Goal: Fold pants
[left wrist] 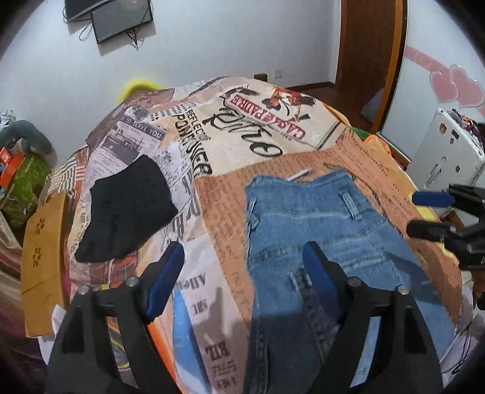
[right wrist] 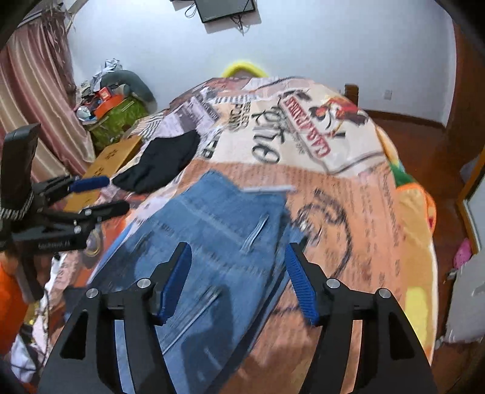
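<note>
At the near edge of the bed, the left gripper point(left wrist: 244, 257) and the right gripper point(right wrist: 239, 257) both hover with jaws wide, holding nothing. Just under them the blue jeans point(left wrist: 318, 230) lie flat on the printed bedspread point(left wrist: 230, 194), waistband toward 12 o'clock. At 10 o'clock from the jeans lies a black garment point(left wrist: 130, 209). Farther on, the bedspread shows "TO SERVE YOU" and, upside down, red "CASA" lettering. On the far wall hangs a dark screen point(left wrist: 121, 18).
</note>
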The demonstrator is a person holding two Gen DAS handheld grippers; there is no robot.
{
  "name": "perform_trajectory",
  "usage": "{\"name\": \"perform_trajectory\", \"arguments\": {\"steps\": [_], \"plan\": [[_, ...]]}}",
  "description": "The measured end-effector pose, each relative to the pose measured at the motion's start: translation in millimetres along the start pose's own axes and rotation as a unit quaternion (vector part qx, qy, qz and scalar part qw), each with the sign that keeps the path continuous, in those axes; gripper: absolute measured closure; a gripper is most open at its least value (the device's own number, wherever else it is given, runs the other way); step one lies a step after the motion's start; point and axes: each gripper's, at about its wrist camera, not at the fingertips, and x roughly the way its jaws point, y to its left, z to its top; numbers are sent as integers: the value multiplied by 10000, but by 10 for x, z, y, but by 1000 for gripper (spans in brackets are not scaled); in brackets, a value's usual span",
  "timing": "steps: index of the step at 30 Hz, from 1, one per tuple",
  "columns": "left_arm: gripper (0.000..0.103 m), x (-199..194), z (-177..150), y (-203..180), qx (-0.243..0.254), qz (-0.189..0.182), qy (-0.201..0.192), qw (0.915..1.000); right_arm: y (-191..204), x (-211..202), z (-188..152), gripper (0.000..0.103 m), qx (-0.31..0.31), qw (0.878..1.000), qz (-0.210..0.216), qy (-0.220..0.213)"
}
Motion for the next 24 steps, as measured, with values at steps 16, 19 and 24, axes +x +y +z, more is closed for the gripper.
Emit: {"name": "perform_trajectory", "arguments": {"steps": [16, 19, 24], "plan": [[10, 643, -343, 59, -626, -1105, 1369, 9824, -263, 419, -625, 29, 1416, 9859, 607, 652], [10, 770, -283, 25, -604, -1337, 1613, 9759, -288, 490, -573, 26, 1467, 9842, 736, 670], [8, 994, -185, 52, -733, -1816, 2006, 9599, -322, 599, -485, 26, 1478, 9829, 865, 682]]}}
